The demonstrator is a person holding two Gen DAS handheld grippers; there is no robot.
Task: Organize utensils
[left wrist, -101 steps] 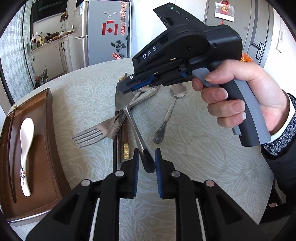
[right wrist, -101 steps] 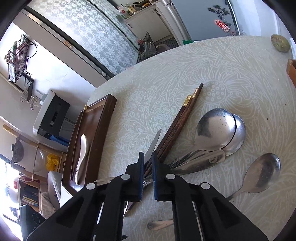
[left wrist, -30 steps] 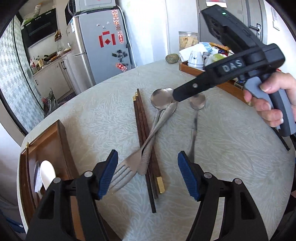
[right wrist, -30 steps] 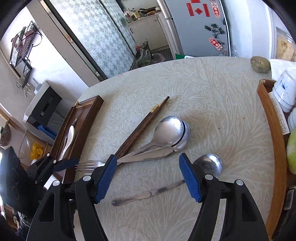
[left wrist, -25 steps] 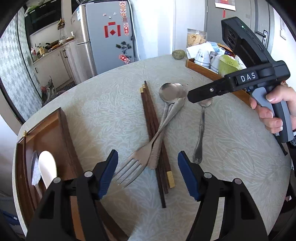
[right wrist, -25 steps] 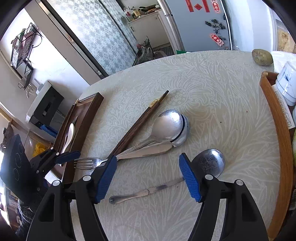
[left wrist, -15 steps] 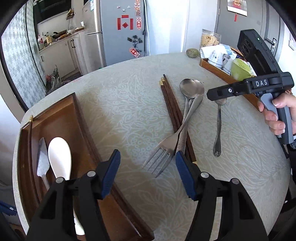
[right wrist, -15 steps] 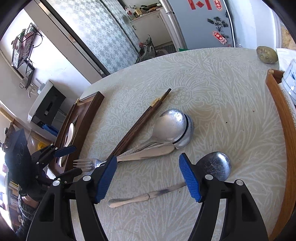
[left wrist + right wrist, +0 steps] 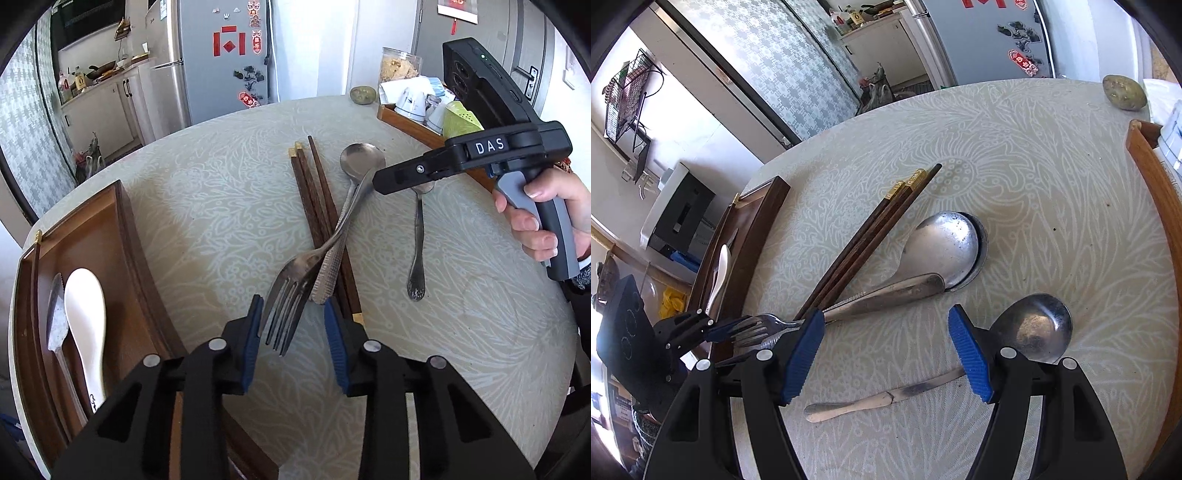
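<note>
Hidden or cut off: the right gripper (image 9: 384,181) covers the bowl of the small spoon (image 9: 418,236). In the right wrist view that spoon's handle (image 9: 871,400) runs behind a blue pad. The second large spoon (image 9: 980,240) shows only as a rim under the upper one. The chopsticks (image 9: 317,206) vanish behind the left gripper (image 9: 293,343). The wooden tray (image 9: 122,258) is cut by the near arms. Contact between fork (image 9: 291,284) and pads cannot be told.
</note>
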